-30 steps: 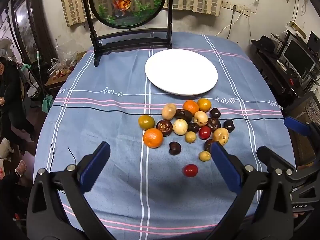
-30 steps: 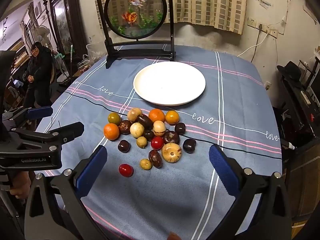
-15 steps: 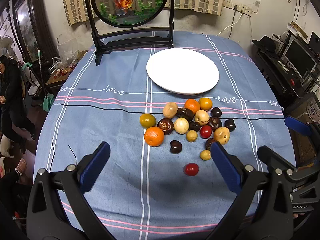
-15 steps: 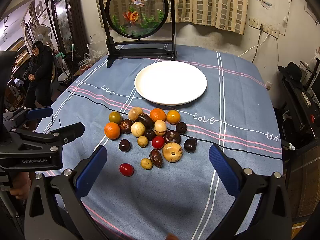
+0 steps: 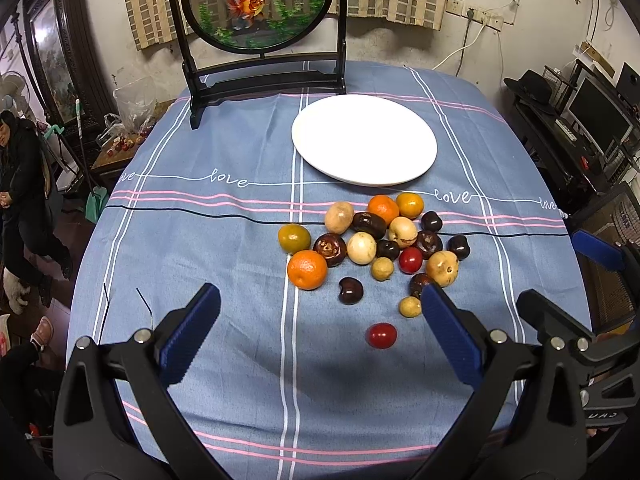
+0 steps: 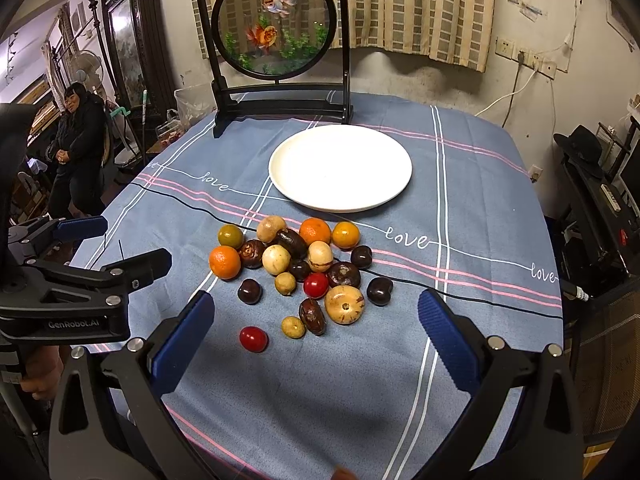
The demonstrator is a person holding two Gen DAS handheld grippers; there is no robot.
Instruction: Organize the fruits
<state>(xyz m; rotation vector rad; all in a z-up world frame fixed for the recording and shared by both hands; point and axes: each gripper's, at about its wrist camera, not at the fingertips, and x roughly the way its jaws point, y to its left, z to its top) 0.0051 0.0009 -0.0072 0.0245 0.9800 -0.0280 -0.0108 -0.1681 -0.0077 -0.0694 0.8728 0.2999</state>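
A pile of small fruits [image 5: 374, 246] lies on the blue cloth: oranges, tan, dark brown and red ones. A big orange [image 5: 307, 270] sits at its left; a lone red fruit [image 5: 382, 335] lies nearest me. The pile also shows in the right wrist view [image 6: 304, 270], with the red fruit [image 6: 253, 339] at front left. An empty white plate [image 5: 364, 139] [image 6: 340, 168] lies behind the pile. My left gripper [image 5: 320, 328] is open and empty, short of the fruits. My right gripper [image 6: 314, 324] is open and empty above the near edge of the pile.
A round goldfish screen on a black stand [image 5: 264, 56] stands at the table's back. The left gripper's body [image 6: 80, 280] is at the left in the right wrist view. A person [image 6: 76, 148] sits off the table's left side; shelves and monitors [image 5: 592, 120] stand on the right.
Both grippers have drifted slightly, so the scene shifts a little in each view. The fruits and plate have not moved. Both grippers stay open.
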